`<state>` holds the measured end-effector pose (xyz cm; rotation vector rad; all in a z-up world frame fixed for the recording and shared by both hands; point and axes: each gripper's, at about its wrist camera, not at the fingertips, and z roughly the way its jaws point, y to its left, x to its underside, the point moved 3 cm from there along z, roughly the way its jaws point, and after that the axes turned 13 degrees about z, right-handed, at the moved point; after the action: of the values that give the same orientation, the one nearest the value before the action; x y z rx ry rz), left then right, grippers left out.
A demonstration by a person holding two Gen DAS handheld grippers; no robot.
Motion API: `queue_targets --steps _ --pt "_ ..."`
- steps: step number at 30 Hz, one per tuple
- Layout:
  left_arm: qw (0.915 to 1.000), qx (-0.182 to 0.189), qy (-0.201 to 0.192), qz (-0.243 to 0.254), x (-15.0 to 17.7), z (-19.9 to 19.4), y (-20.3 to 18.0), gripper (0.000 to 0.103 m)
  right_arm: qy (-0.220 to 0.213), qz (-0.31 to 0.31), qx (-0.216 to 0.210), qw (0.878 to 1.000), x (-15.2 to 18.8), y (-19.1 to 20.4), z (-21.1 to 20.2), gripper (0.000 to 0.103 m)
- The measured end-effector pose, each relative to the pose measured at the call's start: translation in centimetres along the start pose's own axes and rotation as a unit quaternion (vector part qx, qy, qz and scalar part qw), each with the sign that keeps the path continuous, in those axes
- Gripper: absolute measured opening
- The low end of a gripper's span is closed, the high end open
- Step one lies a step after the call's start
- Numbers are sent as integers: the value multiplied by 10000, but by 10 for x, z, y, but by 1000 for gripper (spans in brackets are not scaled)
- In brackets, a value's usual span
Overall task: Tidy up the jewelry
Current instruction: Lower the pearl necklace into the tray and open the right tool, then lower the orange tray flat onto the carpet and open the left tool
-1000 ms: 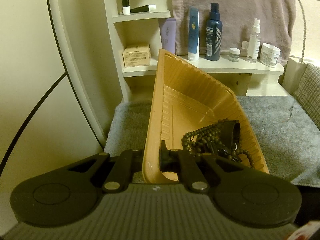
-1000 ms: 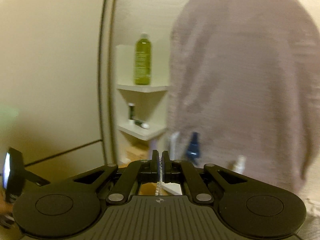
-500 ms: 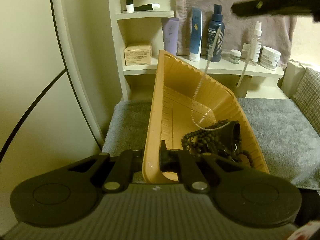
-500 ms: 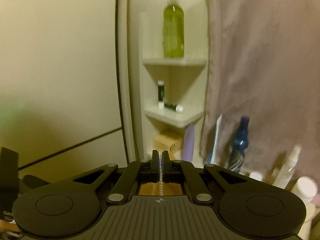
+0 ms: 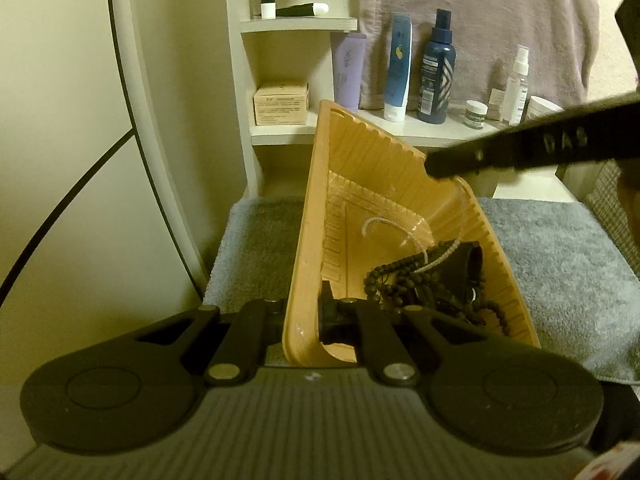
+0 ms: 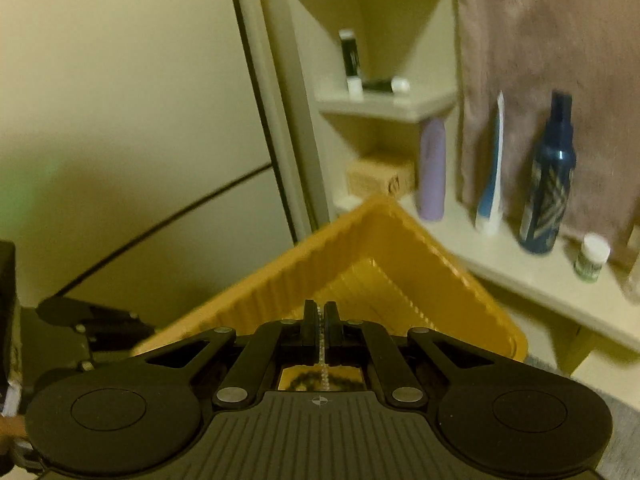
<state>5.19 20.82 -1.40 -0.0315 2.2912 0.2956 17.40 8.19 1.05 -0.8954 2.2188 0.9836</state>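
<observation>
Left gripper [image 5: 304,312] is clamped on the near wall of the orange tray [image 5: 308,216], one finger outside the wall and one inside; the tray tilts up toward the shelf, its lower right side over the grey towel [image 5: 560,264] that covers the surface beneath; a dark beaded necklace [image 5: 396,280] lies heaped in the tray's lower right part, together with a dark item I cannot identify; a pale chain [image 5: 416,244] curls across the tray floor and runs up over the dark beads toward the right gripper; behind the tray, on the pale shelf [image 5: 420,128], stand from left to right a small cardboard box [image 5: 282,103], a lilac tube [image 5: 349,72], a blue-and-white tube [image 5: 398,68], a dark blue spray bottle [image 5: 436,68], a small jar [image 5: 476,114] and a clear spray bottle [image 5: 516,86]; a mauve towel [image 5: 480,20] hangs behind them; right gripper [image 6: 320,322] hangs above the tray, its fingers pressed together on the pale chain, which shows between them and drops toward the tray floor below.
</observation>
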Motion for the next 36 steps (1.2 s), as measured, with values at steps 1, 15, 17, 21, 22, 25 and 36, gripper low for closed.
queue_targets --steps 1,15,17,21,22,25,36 --pt "10000 2 1 -15 0 0 0 6 5 27 -14 10000 2 -1 0 2" --pt "9999 36 -2 -97 3 2 4 6 -745 806 303 9935 24 -25 -50 56" --pt "9999 61 1 -142 4 2 5 6 -778 961 383 9916 32 -30 -56 56" --pt "9996 130 -2 -239 7 4 9 6 -806 1299 458 9872 52 -42 -67 56" --pt "9995 152 -4 -280 8 4 10 6 -823 1368 499 9859 56 -45 -69 56" --pt "9989 226 19 -420 12 8 15 6 -841 1489 611 9834 66 -52 -77 56" --pt "9921 597 188 -1086 36 27 39 7 -755 1644 982 9786 90 -60 -99 56"
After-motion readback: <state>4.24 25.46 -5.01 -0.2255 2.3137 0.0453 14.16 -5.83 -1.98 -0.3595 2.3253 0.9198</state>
